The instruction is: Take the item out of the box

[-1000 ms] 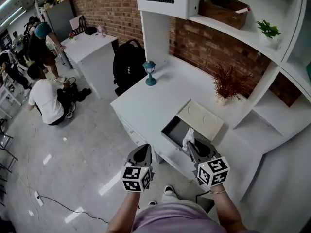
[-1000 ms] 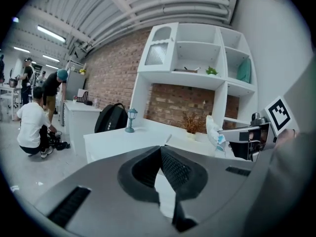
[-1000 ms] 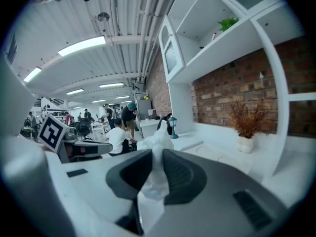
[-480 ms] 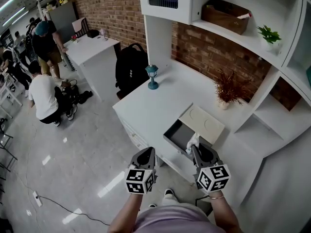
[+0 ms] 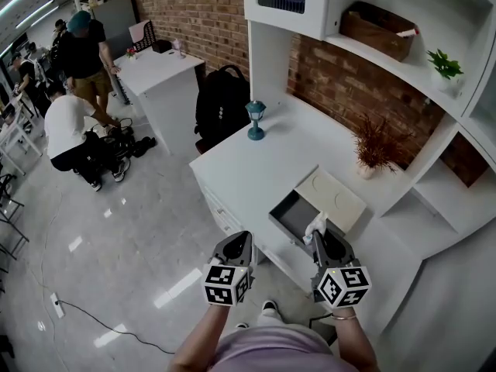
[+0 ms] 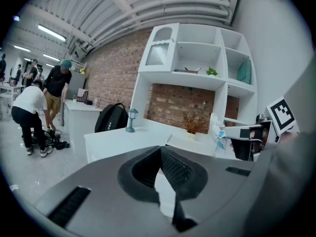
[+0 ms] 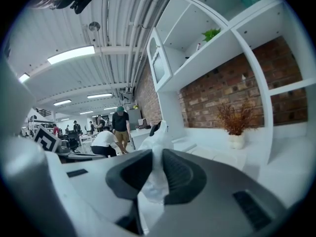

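Right hand-held gripper [image 7: 157, 155] is pinching a crumpled white item [image 7: 159, 136], perhaps thin plastic or tissue. The soft material is squeezed between the two dark ribbed pads and puffs out above them. Seen from the head camera, the item hangs at the near right corner of the open box [image 5: 288, 215], above its rim rather than down in the dark interior. The box sits on the front part of a white desk [image 5: 248, 169], with its pale lid [image 5: 335, 198] lying just behind the opening.

Left hand-held gripper [image 6: 160, 150] has its jaws pressed together on nothing, and is held off the desk's front edge, well to the left of the box.

Compared with a second ago, the item seems to have come slightly up and toward the person, away from the middle of the box. The head camera has shifted too, so the change is hard to judge. The pinch on it looks unchanged.

For the task, this suggests the lift-out is nearly done: the item appears free of the box, and what is left is to carry it clear. Beyond the box stand a small blue lantern [image 5: 256, 120] and a dried red plant [image 5: 377, 147]
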Demonstrator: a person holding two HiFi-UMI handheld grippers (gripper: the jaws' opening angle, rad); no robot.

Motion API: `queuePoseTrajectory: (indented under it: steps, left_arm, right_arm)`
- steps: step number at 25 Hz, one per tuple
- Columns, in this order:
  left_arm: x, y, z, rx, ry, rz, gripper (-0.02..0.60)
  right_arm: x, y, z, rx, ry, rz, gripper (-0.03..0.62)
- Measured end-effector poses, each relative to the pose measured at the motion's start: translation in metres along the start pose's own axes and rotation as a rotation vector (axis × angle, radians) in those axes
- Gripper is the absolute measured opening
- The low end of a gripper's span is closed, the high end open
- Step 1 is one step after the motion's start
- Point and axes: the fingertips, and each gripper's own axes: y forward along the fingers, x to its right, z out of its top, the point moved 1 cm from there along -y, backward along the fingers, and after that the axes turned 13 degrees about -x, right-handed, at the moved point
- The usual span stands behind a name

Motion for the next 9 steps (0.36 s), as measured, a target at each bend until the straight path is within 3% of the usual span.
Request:
queuePoseTrajectory:
  steps: [9]
  left_arm:
    - [-0.0001, 0.0026, -0.0009, -0.002, 0.003, -0.002, 0.0]
  right_arm:
    - [0.0053, 0.0008, -0.0012, 0.009, 0.024, -0.007, 0.075]
